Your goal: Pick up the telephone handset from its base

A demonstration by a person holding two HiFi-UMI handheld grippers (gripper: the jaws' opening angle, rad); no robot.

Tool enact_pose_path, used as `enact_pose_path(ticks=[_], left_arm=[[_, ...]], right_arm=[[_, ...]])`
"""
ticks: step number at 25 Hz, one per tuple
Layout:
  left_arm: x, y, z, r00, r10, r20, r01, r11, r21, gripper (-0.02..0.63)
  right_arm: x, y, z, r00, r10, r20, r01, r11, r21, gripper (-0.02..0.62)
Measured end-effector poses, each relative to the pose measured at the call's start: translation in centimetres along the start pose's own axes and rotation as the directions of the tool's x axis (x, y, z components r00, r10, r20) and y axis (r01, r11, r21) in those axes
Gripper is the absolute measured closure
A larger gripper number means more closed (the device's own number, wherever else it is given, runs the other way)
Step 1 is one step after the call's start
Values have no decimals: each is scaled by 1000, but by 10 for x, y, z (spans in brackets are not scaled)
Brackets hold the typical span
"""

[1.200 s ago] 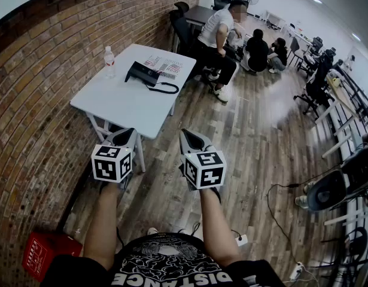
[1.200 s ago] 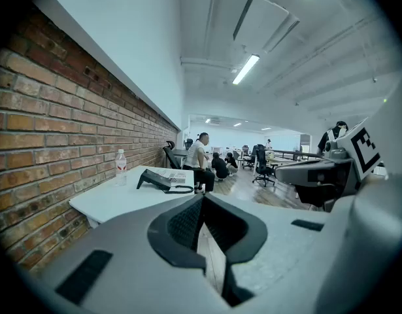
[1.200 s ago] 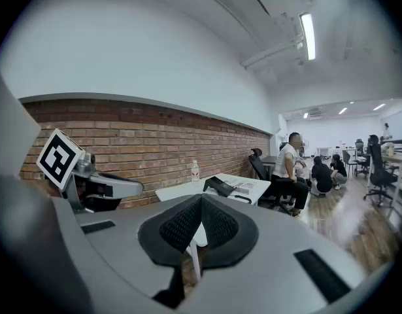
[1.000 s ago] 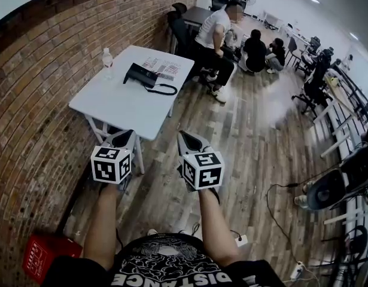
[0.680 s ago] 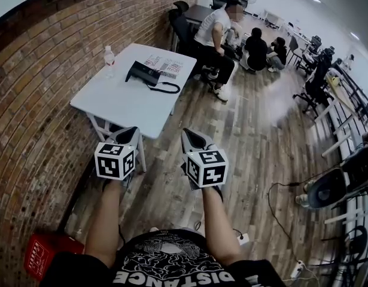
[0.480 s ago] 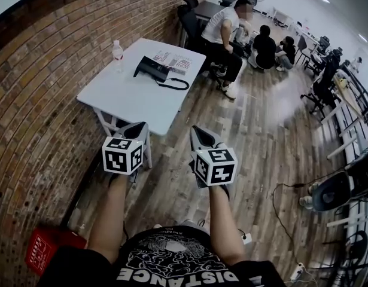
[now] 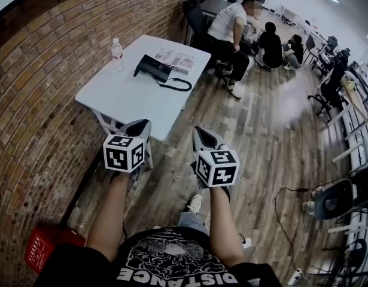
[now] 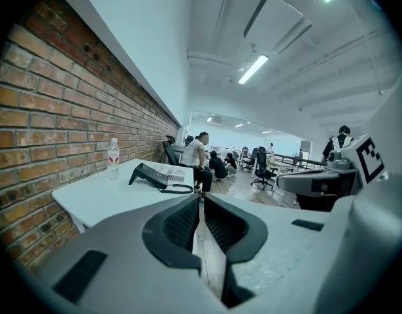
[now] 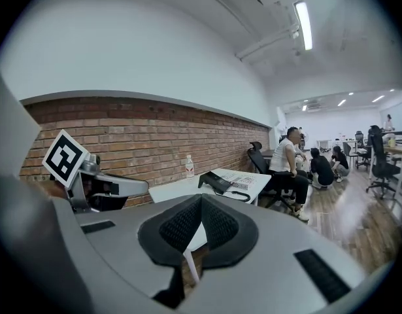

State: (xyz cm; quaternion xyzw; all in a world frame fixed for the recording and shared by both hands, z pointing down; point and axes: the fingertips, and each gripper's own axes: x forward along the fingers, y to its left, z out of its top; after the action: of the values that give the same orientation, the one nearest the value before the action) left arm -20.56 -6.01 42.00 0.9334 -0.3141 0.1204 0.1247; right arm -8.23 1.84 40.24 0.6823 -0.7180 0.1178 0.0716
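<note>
Head view: telephone handset (image 7: pixel 148 66) lies on its base (image 7: pixel 159 72) on the white table (image 7: pixel 121 103), far left. The left gripper (image 7: pixel 138 128) and right gripper (image 7: pixel 201 135) are closed and empty (nothing within reach yet), held near, pointing tablewards.

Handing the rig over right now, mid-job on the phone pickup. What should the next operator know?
Left gripper: shut, empty, in the air short of the table.
Right gripper: shut, empty, beside it over the floor.
Telephone: on the far half of the white table, handset seated on it, cord looped to its right. A water bottle stands near the brick wall.
Done: nothing gripped yet.
Left: get within reach of the table, open a gripper, grip the handset and lift it off.
</note>
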Motion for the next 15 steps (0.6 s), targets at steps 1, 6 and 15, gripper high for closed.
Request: enact_pose_path(ticks=[1, 6, 15], left_arm=[[8, 1, 0, 1000, 4, -3, -4, 1000, -3, 597], [56, 4, 8, 1000, 29, -7, -29, 999, -33, 592], [155, 4, 34, 998, 63, -24, -65, 992, -108, 537]], right_arm=[[6, -7, 0, 1000, 5, -3, -5, 1000, 1, 595], [36, -46, 4, 999, 37, -15, -37, 999, -2, 595], [100, -124, 30, 993, 118, -31, -119, 993, -26, 595]])
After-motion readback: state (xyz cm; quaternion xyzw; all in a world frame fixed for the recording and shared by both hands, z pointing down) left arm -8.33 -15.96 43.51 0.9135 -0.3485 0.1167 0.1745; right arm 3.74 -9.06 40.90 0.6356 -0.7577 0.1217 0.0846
